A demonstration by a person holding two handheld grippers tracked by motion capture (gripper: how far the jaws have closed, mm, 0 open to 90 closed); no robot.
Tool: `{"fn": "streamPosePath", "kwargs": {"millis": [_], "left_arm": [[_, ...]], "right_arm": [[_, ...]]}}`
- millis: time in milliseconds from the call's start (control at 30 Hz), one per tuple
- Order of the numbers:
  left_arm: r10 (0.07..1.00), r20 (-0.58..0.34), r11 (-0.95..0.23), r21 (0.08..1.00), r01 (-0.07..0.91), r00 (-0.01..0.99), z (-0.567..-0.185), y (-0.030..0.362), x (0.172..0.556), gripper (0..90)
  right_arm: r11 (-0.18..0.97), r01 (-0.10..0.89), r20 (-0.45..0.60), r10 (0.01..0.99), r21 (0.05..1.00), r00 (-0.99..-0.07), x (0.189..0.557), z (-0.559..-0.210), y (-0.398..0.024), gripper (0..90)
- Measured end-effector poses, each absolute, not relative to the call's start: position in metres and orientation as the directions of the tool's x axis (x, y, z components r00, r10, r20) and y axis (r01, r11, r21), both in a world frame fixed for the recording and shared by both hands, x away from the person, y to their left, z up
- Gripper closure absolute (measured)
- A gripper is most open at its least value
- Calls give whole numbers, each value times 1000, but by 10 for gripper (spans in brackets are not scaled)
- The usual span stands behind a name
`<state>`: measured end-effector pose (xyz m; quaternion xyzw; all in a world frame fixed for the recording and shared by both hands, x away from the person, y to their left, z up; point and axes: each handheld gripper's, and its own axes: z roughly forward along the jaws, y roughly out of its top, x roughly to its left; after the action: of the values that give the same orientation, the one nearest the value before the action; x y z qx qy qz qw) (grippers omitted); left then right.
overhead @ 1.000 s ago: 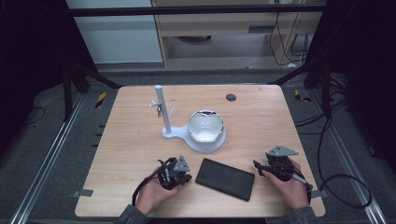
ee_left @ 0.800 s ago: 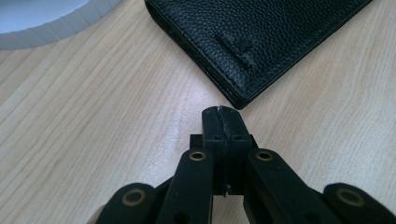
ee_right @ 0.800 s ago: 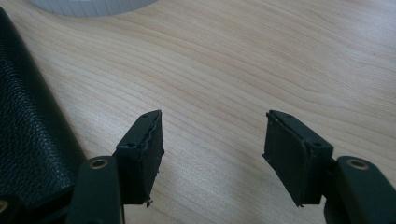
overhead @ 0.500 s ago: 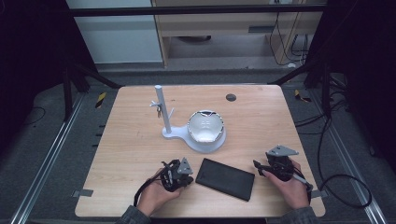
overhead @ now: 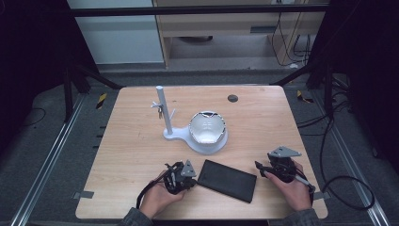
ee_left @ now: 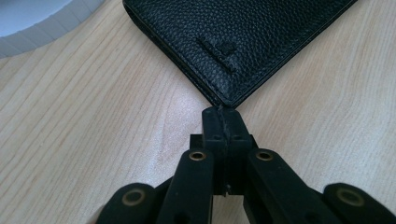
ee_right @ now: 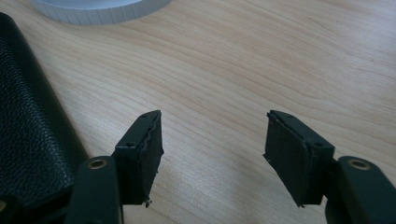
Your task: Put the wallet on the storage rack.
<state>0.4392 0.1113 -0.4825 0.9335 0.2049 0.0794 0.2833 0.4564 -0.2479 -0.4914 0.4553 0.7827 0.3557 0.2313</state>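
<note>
The left gripper has its jaws pressed together, tips just at a corner of the black leather wallet (touching, it seems, not pinching). The right gripper holds its jaws wide over bare counter. Since a second ago, nothing has visibly moved; no grasp has begun.

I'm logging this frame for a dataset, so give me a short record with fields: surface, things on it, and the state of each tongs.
surface: wooden table
wallet: black leather wallet, flat, near edge, between the two tongs
stand: white stand with upright post, base joined to a round dish holding a crumpled white thing
left tongs: left tongs shut, tips at a corner of the wallet; contact cannot be told
right tongs: right tongs open over bare wood, wallet off to one side
far edge: small dark disc
</note>
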Motion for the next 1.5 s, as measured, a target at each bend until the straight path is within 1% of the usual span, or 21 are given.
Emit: {"fn": "streamPosePath", "kwargs": {"millis": [167,300,433,567,667,800,1000,1133,1233,1500], "left_arm": [[436,18,-740,576,347,900,-483,113,440,898],[444,6,-721,596,353,896,-480,114,440,898],[466,-8,-683,632,366,885,-476,116,440,894],[491,-38,-626,679,383,870,-473,116,443,892],[491,-76,-595,698,398,868,-471,113,445,878],[489,-78,-590,704,395,869,-469,107,448,858],[486,-68,-616,680,398,871,-471,98,454,825],[481,-73,-638,654,406,874,-469,95,460,806],[484,-95,-630,652,421,870,-467,94,464,790],[483,-82,-634,653,413,872,-458,93,469,781]], "right_arm": [[337,536,-41,871,774,-489,455,-489,-246,368],[351,513,-43,854,783,-519,449,-484,-238,350],[379,486,-34,815,788,-579,440,-476,-220,302],[417,446,-36,761,792,-648,430,-469,-192,239],[445,424,-44,729,789,-683,424,-465,-172,183],[467,407,-52,705,785,-708,418,-462,-155,145],[519,399,-64,665,756,-744,414,-466,-134,131],[534,428,-57,671,729,-739,418,-471,-124,139],[565,435,-73,664,701,-745,422,-470,-120,150],[615,439,-106,650,655,-752,429,-465,-118,158]]}}
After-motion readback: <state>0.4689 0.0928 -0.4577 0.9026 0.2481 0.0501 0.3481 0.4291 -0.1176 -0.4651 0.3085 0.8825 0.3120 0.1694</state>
